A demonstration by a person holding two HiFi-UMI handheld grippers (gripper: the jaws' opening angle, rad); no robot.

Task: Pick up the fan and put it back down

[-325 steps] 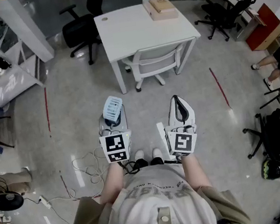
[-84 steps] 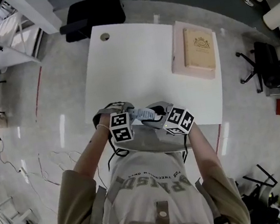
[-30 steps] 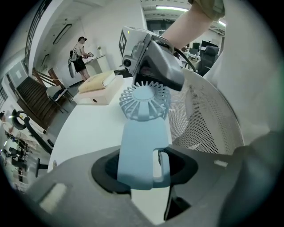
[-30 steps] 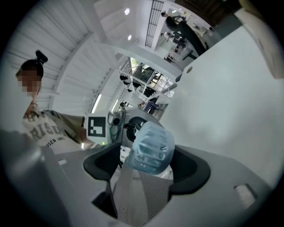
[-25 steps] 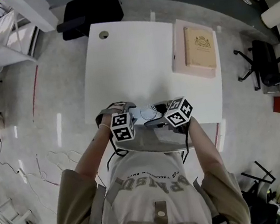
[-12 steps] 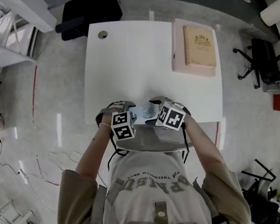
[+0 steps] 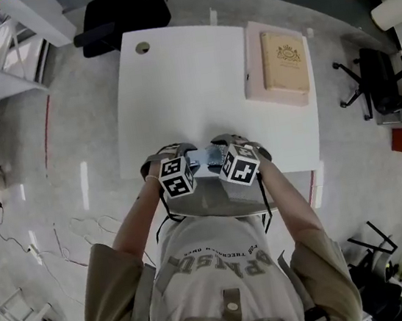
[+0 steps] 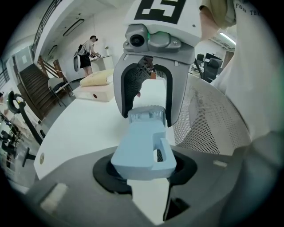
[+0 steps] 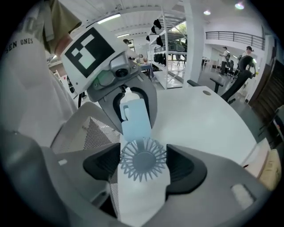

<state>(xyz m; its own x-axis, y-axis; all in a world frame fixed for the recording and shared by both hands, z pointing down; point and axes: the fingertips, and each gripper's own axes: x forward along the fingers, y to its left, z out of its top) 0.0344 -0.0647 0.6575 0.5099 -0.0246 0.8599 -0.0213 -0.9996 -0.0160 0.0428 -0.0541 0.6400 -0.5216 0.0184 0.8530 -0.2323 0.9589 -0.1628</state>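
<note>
The white tabletop (image 7: 190,83) carried a flat tan box (image 7: 280,63) at its far right. At its near edge the left tongs (image 8: 144,170) and right tongs (image 9: 144,165) faced each other, both just closing. Between them was the pale blue fan (image 7: 206,160): the left clamped its body, the right pressed on its round grille.

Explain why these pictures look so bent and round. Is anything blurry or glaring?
Head view: the wide lens bows the table at its edges, and pale glare streaks lie on the floor. Left gripper view: a round fisheye picture with black corners; the fan, close up, looks soft. Right gripper view: the same black corners, and the ceiling lights flare near the top.
</note>
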